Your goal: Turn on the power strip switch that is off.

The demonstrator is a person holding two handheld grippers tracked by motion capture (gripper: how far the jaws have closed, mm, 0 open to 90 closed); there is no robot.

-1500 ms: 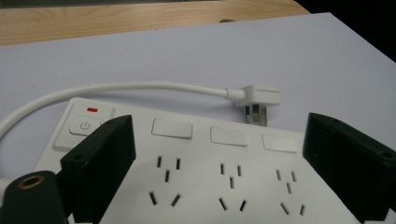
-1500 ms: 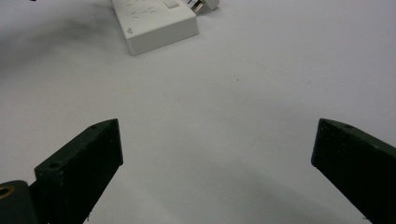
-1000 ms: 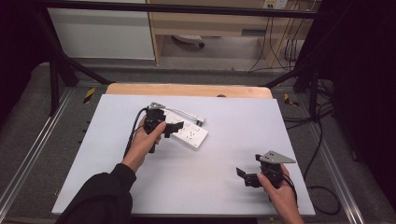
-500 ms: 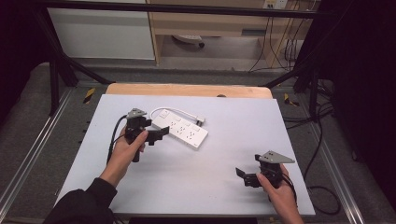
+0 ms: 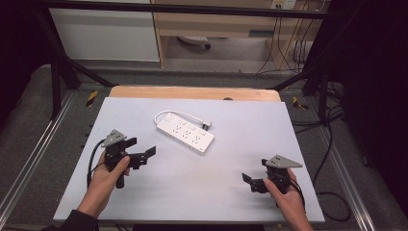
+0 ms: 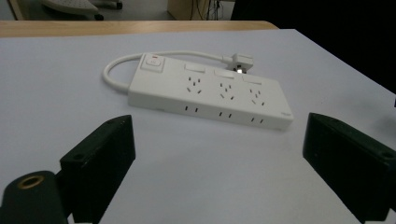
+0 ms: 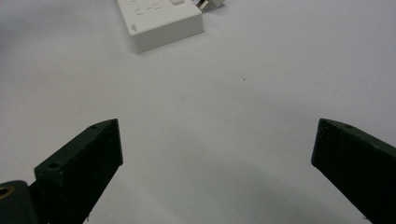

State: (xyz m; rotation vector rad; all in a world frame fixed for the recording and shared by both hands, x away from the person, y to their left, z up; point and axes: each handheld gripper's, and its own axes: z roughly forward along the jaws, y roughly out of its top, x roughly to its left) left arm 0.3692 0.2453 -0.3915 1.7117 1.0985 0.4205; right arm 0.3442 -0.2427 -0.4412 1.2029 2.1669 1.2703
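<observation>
Near the middle of the table (image 5: 144, 202), a little toward its far edge, lies the white power strip (image 5: 185, 135), flat with its sockets facing up and nothing touching it. Its short white cord (image 5: 169, 113) loops out from the switch end and curls back along the far side of the strip, ending in a plug (image 5: 206, 125) that rests just beside the strip's far edge. In the left gripper view you can see a switch with a red mark at one end of the strip and three sets of sockets in a row.

Your left gripper (image 5: 144, 155) sits nearer to you than the strip and off to its left, well apart from it, pointing toward it. Its jaws stand wide apart with nothing between them, and the strip lies ahead of them.

Your right gripper (image 5: 250, 182) is nearer to you than the strip and off to its right, well apart from it, close to the near edge of the table. Its jaws are also spread wide and hold nothing; one end of the strip shows ahead of them in the right gripper view.
</observation>
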